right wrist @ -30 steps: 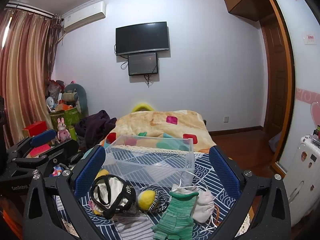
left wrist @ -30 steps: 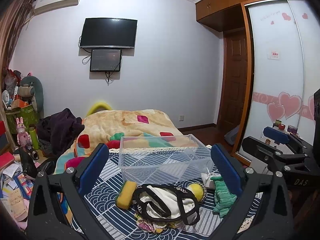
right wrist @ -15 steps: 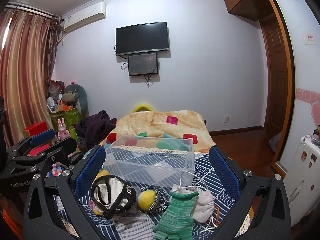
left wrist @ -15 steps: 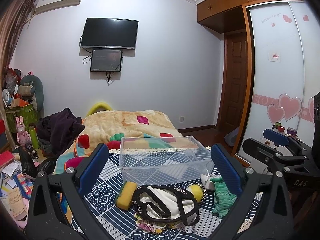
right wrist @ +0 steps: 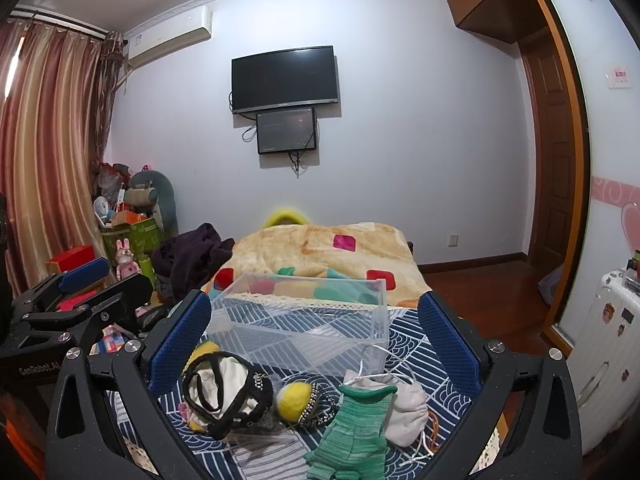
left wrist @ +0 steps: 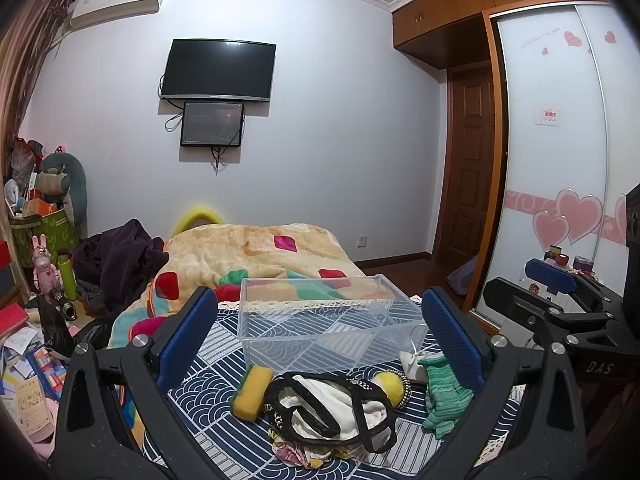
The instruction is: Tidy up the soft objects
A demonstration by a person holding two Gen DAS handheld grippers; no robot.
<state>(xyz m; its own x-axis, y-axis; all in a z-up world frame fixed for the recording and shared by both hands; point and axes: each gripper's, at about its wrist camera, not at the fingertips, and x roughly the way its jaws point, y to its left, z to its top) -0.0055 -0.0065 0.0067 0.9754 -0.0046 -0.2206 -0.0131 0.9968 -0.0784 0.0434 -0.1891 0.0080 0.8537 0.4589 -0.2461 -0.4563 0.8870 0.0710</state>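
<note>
A bedroom in a home; a bed [left wrist: 256, 256] with a patchwork blanket [right wrist: 332, 256] stands against the far wall; a television [left wrist: 218, 70] and a smaller screen [left wrist: 212, 124] hang above it; an air conditioner [right wrist: 170, 42] sits near the ceiling beside striped curtains [right wrist: 48, 152]; a wardrobe [left wrist: 560, 160] with heart-patterned sliding doors and a wooden door [left wrist: 466, 160] line the right side; plush toys [right wrist: 150, 196], clothes [left wrist: 116, 256] and a suitcase [right wrist: 608, 352] crowd the edges.
</note>
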